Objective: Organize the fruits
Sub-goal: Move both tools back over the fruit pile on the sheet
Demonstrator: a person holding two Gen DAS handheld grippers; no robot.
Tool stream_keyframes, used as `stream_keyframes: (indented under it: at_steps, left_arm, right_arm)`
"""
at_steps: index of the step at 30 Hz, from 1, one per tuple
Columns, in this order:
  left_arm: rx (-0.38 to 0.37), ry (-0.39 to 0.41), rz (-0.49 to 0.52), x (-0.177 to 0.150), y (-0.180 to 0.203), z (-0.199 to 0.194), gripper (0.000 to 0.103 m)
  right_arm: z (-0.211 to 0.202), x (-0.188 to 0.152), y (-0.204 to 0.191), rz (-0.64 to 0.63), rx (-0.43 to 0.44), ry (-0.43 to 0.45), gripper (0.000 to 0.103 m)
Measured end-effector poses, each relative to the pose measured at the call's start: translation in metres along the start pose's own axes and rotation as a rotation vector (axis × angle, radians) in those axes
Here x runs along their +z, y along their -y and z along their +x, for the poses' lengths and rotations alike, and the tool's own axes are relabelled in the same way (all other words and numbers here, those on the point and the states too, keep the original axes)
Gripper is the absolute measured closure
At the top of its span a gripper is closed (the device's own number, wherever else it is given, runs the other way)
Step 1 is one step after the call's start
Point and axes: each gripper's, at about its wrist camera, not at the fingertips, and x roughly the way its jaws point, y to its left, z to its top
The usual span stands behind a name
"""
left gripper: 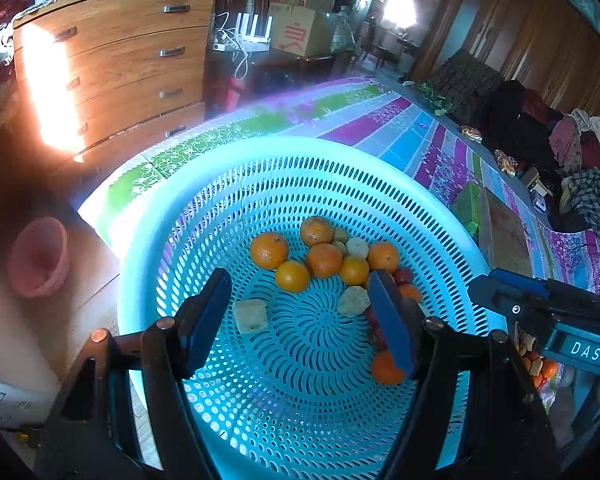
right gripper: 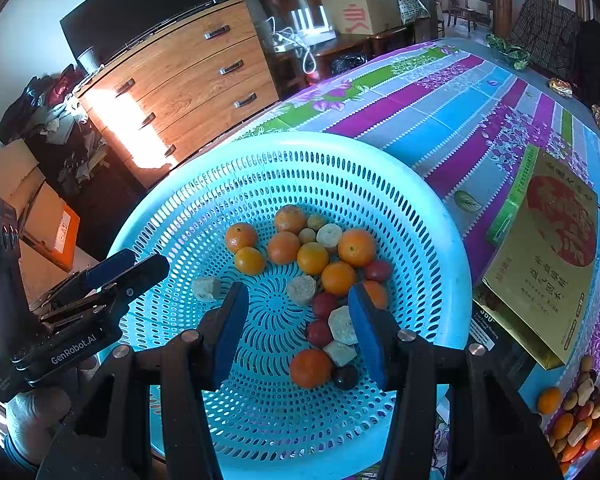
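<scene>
Nine oranges (right gripper: 283,247), four red fruits (right gripper: 324,304) in basket (right gripper: 428,216)

A wooden chest of drawers (right gripper: 188,76) stands beyond the striped floral tablecloth (right gripper: 452,120); a gold printed box (right gripper: 548,252) lies on that cloth.

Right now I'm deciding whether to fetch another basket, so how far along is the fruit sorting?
Partly done. The blue basket already holds a cluster of oranges, some dark red fruits and pale chunks. Nothing is in hand: the left gripper and right gripper both hover open over it. A pile of fruit still waits on the tablecloth, beside the gold box.
</scene>
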Motion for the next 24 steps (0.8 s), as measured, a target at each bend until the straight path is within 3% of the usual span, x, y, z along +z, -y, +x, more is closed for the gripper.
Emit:
stream_keyframes:
  at_steps: [10,16,18,21,24]
  left_arm:
    - [-0.003,-0.004,-0.002,-0.003,0.003,0.0,0.029]
    - [-0.024,0.011,0.001,-0.005,0.01,-0.003,0.029]
    - [-0.058,0.032,0.021,-0.006,0.021,-0.009,0.029]
    - [-0.151,0.099,0.129,-0.008,0.061,-0.03,0.029]
    - [-0.313,0.141,0.272,-0.019,0.121,-0.056,0.029]
  right_arm:
    - [-0.003,-0.003,0.004,0.012,0.01,0.021,0.047]
    - [-0.038,-0.029,0.013,-0.001,-0.02,0.152,0.047]
    - [-0.058,-0.053,0.024,-0.001,-0.054,0.212,0.047]
    - [-0.09,-0.1,0.048,0.024,-0.142,0.275,0.047]
    - [-0.119,-0.154,0.083,0.078,-0.244,0.278,0.047]
